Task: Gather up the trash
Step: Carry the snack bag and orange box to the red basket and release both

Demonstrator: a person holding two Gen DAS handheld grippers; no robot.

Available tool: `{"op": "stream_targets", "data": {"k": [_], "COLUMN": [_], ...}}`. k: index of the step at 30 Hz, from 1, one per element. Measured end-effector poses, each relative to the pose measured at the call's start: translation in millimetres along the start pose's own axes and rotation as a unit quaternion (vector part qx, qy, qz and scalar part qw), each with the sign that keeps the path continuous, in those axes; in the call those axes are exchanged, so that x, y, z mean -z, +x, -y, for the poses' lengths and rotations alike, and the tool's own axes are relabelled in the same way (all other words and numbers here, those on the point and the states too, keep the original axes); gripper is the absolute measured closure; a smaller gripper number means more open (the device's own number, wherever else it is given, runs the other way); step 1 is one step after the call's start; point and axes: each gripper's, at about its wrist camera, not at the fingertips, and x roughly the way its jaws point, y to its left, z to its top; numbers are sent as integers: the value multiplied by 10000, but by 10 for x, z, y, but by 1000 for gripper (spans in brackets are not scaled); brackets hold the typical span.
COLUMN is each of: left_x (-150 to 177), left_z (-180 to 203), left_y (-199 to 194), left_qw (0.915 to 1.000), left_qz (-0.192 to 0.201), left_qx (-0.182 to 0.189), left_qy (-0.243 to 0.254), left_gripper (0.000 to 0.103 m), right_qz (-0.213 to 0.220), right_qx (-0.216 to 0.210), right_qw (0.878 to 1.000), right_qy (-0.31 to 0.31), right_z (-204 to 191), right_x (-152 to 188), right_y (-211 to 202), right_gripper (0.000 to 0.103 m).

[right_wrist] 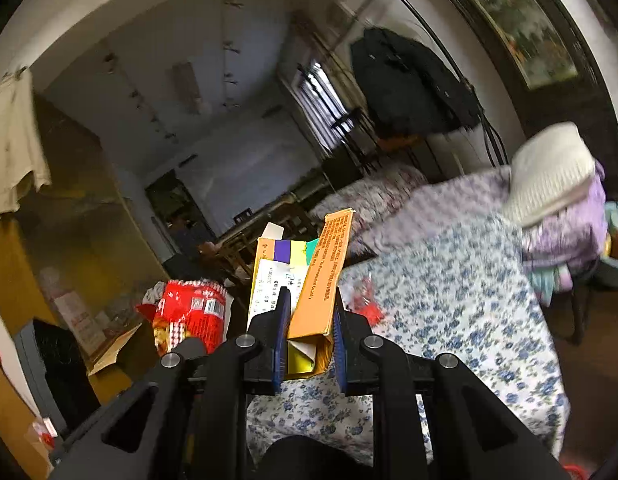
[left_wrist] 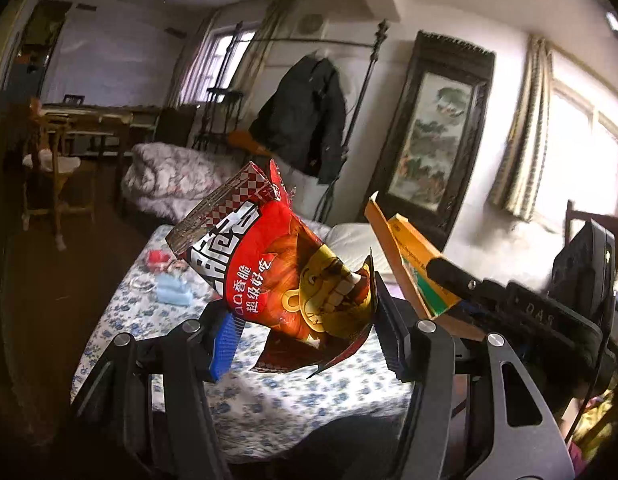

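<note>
My left gripper (left_wrist: 305, 336) is shut on a red crumpled snack bag (left_wrist: 281, 272) and holds it up above the bed. My right gripper (right_wrist: 309, 332) is shut on an orange and yellow cardboard box (right_wrist: 309, 280) with its flap open. The box also shows at the right of the left wrist view (left_wrist: 413, 264), with the right gripper's fingers on it. The snack bag shows at the left of the right wrist view (right_wrist: 191, 314). On the floral bedsheet (left_wrist: 121, 320) lie a red wrapper (left_wrist: 157, 258) and a light blue face mask (left_wrist: 173, 290). A red wrapper (right_wrist: 365, 304) shows on the sheet past the box.
A rolled quilt (left_wrist: 169, 176) lies at the bed's far end, a white pillow (right_wrist: 549, 172) on purple bedding at the other. A dark jacket (left_wrist: 305, 120) hangs on a stand. A wooden chair (left_wrist: 49, 168) stands left. An open cardboard carton (right_wrist: 113, 348) sits low left.
</note>
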Motion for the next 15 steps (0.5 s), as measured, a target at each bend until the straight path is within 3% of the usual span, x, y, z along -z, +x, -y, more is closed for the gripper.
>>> {"op": "stream_targets", "data": {"k": [10,15], "left_x": [61,139], "left_z": [541,796], "left_y": [-547,-731], "left_qw": [9984,9967], "left_qz": [-29,-144], "left_qx": [469,629], "left_qy": [318,486], "left_gripper": [45,45], "right_qz": [306,234], "right_qx": [532,756], "right_qw": [9966,9943], "right_qy": [-551,-718], "right_z": [-22,52], "right_x": [17,89], "right_y": [-1228,-1577], "right_gripper": [84,84]}}
